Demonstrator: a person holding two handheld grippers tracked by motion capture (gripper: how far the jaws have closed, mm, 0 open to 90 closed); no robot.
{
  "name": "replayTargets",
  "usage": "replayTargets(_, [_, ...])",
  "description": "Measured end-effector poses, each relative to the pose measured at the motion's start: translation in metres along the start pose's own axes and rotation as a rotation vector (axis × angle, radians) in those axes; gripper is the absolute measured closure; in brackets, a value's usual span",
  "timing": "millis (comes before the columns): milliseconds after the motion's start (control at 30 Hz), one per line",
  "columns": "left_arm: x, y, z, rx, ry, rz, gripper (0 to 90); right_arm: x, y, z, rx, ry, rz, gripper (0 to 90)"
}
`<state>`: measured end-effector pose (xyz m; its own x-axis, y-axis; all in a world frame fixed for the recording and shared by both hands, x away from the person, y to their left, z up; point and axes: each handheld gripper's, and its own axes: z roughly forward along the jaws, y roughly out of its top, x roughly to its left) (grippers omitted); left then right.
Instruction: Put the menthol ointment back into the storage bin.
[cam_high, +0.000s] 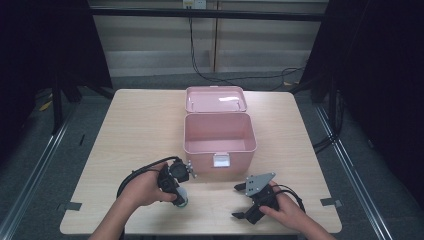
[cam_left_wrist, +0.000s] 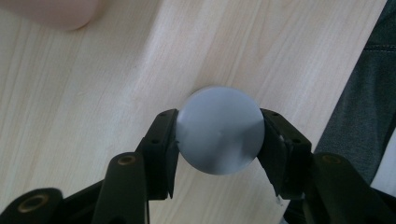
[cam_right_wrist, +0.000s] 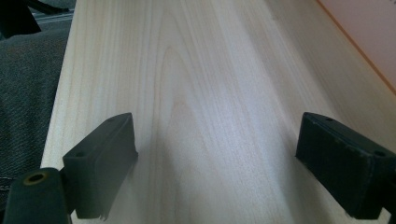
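Clamping the round grey flat-topped container (cam_left_wrist: 220, 130), the left gripper (cam_high: 180, 197) is closed on it; lifting into the open pink plastic box (cam_high: 220, 135) is likely called for next, while the right gripper (cam_high: 241, 201) is held wide open, empty.

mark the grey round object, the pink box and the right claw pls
grey round smooth-topped object (cam_left_wrist: 219, 130), left gripper view, middle of its flat top
pink plastic box with open lid (cam_high: 220, 159), high view, front wall
right claw (cam_right_wrist: 215, 163), right gripper view, midway between its open fingertips
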<state>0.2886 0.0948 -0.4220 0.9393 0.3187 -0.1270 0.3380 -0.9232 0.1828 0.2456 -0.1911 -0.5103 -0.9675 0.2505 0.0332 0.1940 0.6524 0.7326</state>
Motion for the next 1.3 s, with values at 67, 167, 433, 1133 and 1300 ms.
replayTargets(67, [0.001, -0.001, -0.004, 0.001, -0.004, -0.014, 50.4, 0.0, 0.0, 0.0, 0.0, 0.0, 0.0, 11.3])
replayTargets(167, [0.005, -0.003, -0.011, 0.003, -0.016, -0.036, 50.4, 0.0, 0.0, 0.0, 0.0, -0.001, -0.001, 11.2])
replayTargets(433, [0.016, -0.008, -0.03, -0.002, -0.002, -0.091, 50.4, 0.0, 0.0, 0.0, 0.0, -0.001, -0.001, 11.2])
replayTargets(1133, [0.057, -0.014, -0.066, -0.024, 0.027, -0.269, 50.5, 0.0, 0.0, 0.0, -0.002, -0.003, -0.003, 11.2])
replayTargets(1300, [0.064, -0.01, -0.072, -0.014, 0.033, -0.297, 50.5, 0.0, 0.0, 0.0, -0.002, -0.002, -0.004, 11.2])
